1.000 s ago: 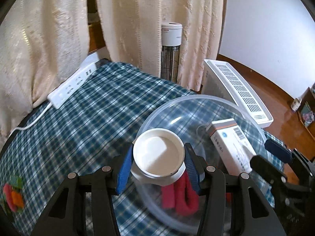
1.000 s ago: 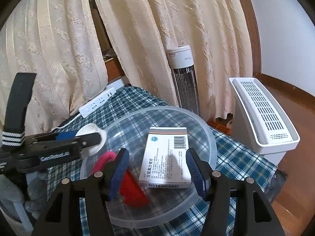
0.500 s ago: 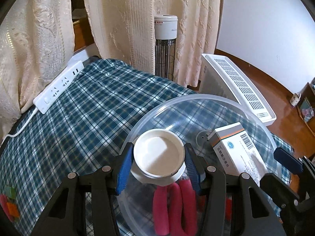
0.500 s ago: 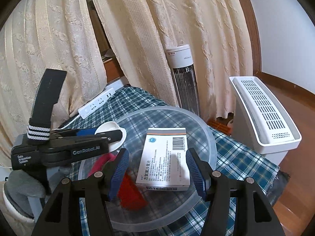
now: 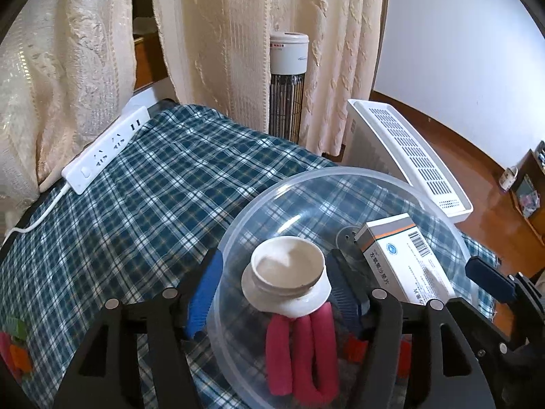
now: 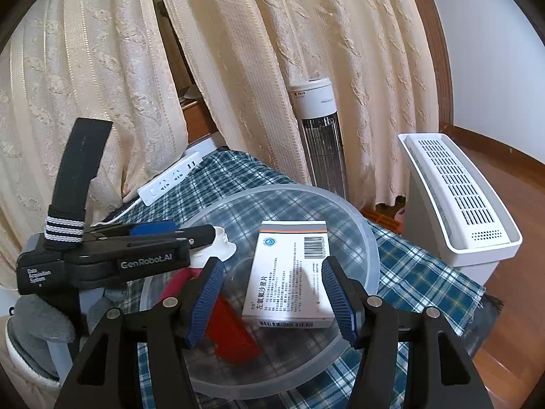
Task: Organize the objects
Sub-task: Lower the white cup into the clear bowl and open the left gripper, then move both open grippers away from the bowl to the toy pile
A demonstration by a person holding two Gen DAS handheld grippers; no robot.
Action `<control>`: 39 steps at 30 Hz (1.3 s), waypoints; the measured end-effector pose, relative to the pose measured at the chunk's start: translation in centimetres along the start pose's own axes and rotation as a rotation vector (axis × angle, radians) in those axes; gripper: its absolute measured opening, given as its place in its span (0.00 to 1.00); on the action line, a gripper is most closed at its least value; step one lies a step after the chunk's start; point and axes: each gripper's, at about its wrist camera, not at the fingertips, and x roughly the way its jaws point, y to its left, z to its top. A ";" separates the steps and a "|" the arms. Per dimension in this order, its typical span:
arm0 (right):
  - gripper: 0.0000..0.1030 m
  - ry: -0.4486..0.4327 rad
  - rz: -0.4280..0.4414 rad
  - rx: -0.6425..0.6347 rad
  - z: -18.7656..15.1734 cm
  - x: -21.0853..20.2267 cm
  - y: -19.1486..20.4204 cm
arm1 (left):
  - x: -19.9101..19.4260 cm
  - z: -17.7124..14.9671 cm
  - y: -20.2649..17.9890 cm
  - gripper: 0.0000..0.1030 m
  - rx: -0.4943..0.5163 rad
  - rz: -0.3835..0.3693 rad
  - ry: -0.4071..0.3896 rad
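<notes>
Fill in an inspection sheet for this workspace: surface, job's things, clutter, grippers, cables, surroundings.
Surface: plaid cloth covers the table.
Job's things: clear bowl holds a white cup, a medicine box, pink rolls and a red item.
Clutter: small coloured bits at the cloth's near left edge.
Grippers: left gripper is opening, pads clear of the cup between them; right gripper flanks the box, contact unclear.
Cables: power strip with white cord.
Surroundings: curtains, tower heater, white appliance.
</notes>
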 end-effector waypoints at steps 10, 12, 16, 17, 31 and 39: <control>0.62 -0.006 0.015 -0.020 -0.1 -0.7 1.0 | -1.9 -1.0 0.9 0.64 -0.016 0.029 -0.010; 0.62 -0.004 0.020 -0.026 -0.1 -0.8 1.3 | -2.3 -1.3 1.2 0.65 -0.019 0.034 -0.007; 0.65 -0.002 0.032 -0.040 -0.3 -1.0 2.2 | -3.2 -1.8 1.8 0.67 -0.036 0.045 -0.010; 0.66 -0.003 0.033 -0.042 -0.4 -1.1 2.3 | -3.4 -1.9 2.0 0.67 -0.039 0.048 -0.012; 0.69 0.013 0.084 -0.109 -1.4 -1.5 7.1 | -7.3 -5.2 7.3 0.67 -0.140 0.110 -0.040; 0.69 0.059 0.141 -0.143 -2.6 -1.0 10.7 | -9.6 -8.0 12.1 0.68 -0.232 0.182 -0.037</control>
